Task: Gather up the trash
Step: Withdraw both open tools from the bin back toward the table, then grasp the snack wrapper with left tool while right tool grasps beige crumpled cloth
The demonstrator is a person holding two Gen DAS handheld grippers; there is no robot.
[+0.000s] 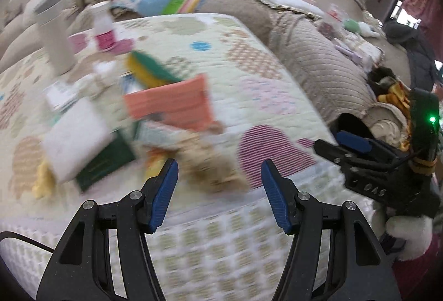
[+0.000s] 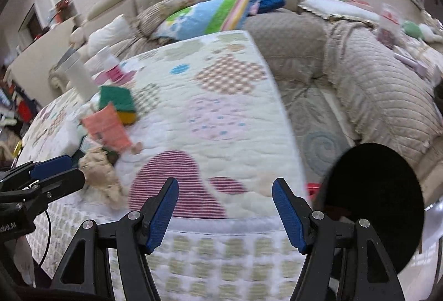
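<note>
Crumpled brown paper (image 1: 213, 170) and wrappers litter the quilt (image 1: 249, 73); nothing collected yet.
Your left gripper (image 1: 218, 190) and right gripper (image 2: 224, 212) both hang spread, empty.

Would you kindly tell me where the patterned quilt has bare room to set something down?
The patterned quilt is bare across its right half, from the striped maroon patch near the front edge back toward the colourful pillow. The left is crowded: orange packet, green sponge, crumpled brown paper and white bottle.
</note>
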